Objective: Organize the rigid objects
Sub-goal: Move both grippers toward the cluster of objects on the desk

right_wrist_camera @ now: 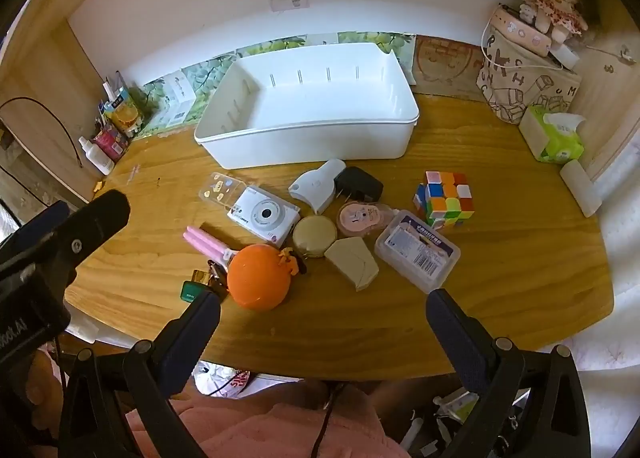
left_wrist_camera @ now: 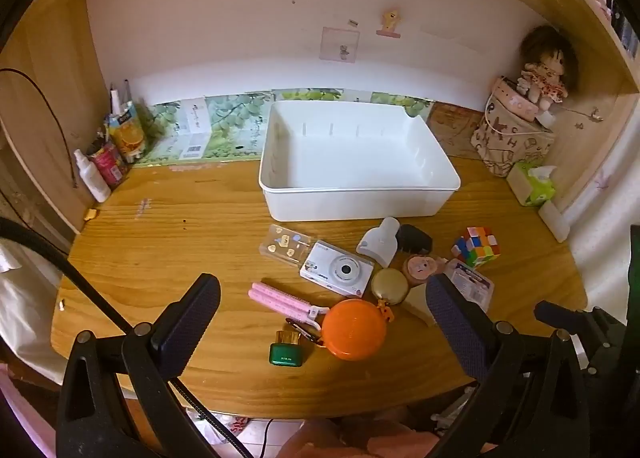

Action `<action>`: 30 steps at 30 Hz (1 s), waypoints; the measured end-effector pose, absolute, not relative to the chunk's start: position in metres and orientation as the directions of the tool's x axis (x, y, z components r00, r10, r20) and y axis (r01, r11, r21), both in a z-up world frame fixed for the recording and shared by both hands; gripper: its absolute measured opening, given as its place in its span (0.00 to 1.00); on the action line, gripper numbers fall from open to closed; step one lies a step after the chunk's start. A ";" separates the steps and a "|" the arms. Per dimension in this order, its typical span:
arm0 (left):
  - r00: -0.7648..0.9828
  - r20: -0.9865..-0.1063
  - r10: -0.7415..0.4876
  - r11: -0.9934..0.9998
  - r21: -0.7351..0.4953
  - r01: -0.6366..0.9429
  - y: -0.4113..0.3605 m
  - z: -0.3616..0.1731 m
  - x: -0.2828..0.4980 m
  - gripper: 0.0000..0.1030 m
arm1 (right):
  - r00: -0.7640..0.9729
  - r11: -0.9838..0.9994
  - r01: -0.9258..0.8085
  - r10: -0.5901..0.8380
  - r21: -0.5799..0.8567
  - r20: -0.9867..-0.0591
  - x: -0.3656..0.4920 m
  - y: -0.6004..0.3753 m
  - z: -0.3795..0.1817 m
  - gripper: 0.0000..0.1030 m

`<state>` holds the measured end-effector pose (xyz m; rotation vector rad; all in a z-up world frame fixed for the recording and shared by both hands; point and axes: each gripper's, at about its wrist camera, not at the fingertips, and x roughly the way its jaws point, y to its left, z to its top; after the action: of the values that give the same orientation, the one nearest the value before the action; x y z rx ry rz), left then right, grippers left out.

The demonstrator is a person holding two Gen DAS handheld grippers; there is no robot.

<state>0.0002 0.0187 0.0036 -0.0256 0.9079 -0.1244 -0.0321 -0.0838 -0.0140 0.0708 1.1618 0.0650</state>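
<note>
**Warm indoor light, heavy fisheye bend**

Both views are bright with a yellow cast. The white rectangular plastic bin [left_wrist_camera: 276, 173] is nearly blown out. The round-edged wooden desk [right_wrist_camera: 520, 258] curves strongly; corners vignette black. Shadows are soft and short.

A wooden desk [left_wrist_camera: 160, 225] sits in a wood-sided alcove against a white wall [left_wrist_camera: 240, 37] bearing stickers.

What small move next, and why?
Probably lower the right gripper onto the orange ball: both grippers are open and hold nothing, the bin is empty, and the ball lies nearest the table's front edge.
</note>
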 end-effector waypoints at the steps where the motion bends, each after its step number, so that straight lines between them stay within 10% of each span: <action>1: 0.605 -0.786 -0.128 0.991 -0.082 0.103 0.020 0.003 0.001 0.99 | 0.401 0.996 -0.013 0.088 0.090 -0.912 -0.033 -0.083 -0.014 1.00; 30: 0.301 -0.942 -0.146 0.981 -0.177 -0.079 -0.009 -0.073 0.037 0.99 | 0.321 0.989 0.000 0.140 0.147 -0.937 -0.014 -0.145 -0.065 0.98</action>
<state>0.0374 -0.0089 -0.0731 -0.2037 1.2667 -0.0450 -0.0137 -0.1448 -0.0653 0.1285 1.2412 0.0919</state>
